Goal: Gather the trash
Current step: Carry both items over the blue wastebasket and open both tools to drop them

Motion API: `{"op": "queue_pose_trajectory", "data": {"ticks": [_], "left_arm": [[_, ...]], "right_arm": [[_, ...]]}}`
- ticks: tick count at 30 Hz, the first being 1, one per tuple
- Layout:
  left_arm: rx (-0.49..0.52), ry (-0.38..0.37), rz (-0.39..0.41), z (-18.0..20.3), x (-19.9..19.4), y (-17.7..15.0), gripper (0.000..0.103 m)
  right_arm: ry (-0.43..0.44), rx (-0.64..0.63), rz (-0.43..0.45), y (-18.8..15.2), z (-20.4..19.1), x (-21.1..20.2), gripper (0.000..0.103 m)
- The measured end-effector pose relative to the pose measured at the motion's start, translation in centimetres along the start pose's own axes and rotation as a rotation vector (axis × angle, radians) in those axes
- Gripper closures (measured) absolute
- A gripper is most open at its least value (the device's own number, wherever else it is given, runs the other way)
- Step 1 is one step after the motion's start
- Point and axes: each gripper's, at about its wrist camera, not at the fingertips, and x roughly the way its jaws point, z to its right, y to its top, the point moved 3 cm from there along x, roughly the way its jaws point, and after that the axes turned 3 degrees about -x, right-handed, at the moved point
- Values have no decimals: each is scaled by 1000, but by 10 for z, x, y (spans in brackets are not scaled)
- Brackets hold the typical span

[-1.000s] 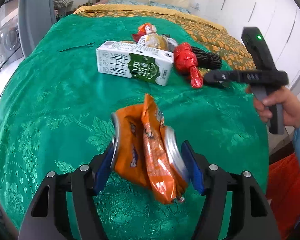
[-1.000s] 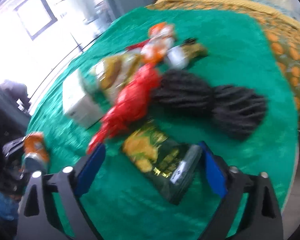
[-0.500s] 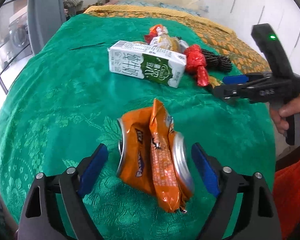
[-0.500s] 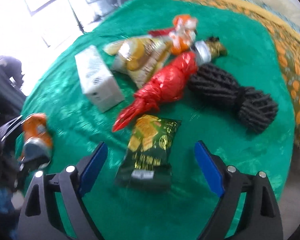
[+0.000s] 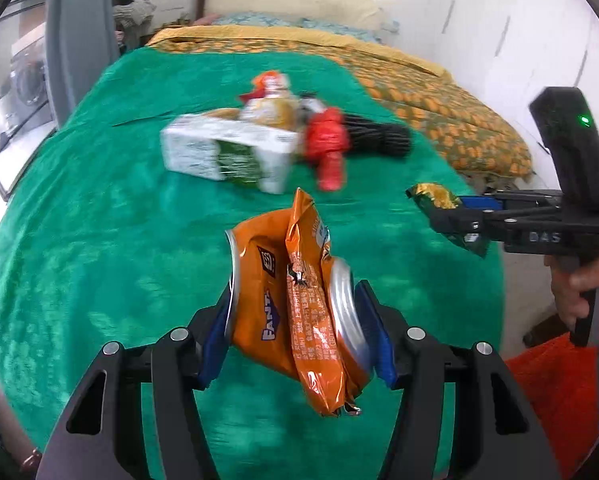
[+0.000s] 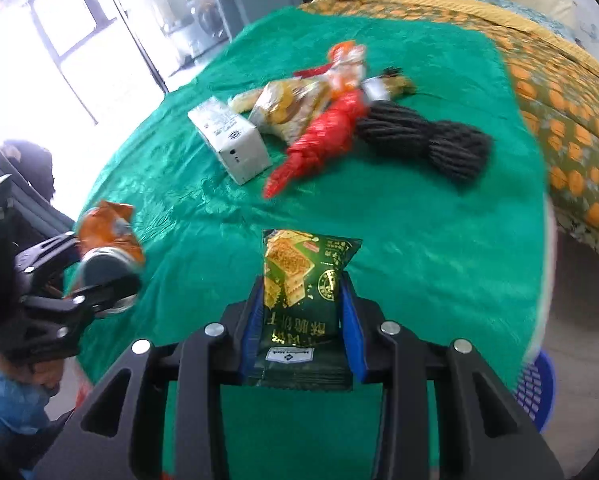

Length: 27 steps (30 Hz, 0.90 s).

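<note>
left gripper [image 5: 295, 332] clamps crushed can [image 5: 291, 312], above green cloth [image 5: 99, 240]

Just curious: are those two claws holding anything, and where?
Left gripper clamps a crushed orange soda can with an orange wrapper, end to end. Right gripper pinches a dark green snack packet by its lower sides.

Bright daylight throughout, pouring in from the window [image 6: 71, 28], blown out to white at the right wrist view's left edge. Strong fisheye bending and dark vignetted corners in both views. Motion blur across the green cloth [image 5: 99, 208] and the carton [image 5: 223, 152]; sharper on the crushed can [image 5: 283, 308]. Soft sheen on the cloth, faint shadows.
</note>
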Motion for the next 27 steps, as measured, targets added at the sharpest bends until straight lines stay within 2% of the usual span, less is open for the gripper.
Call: {"op": "queue_pose_trajectory", "data": {"ticks": [3,5,8,12,17,20,23,27], "left_arm": [[31,-57,-17,35,5,2,45],[63,-96,-28,64,9,4,45],[121,-160,-53,116,20,6,45],[208,-235,-92,192,42,6,44],[291,-283,-161,272,86,2,43],[326,-283,-210,311,127,-5,43],[347,-267,-244,335,164,-13,43],[348,-246,-280,347,204,-20,42]], "right_arm": [[-31,72,55,-23,34,-34,68],[-89,133,75,-44,69,-57,68],[-212,215,67,-79,129,-77,68],[-300,297,46,-123,186,-90,68],[-335,406,40,-167,238,-90,68],[-334,460,43,-186,262,-89,68],[-313,515,47,-202,282,-88,68],[-283,546,56,-204,297,-84,68]]}}
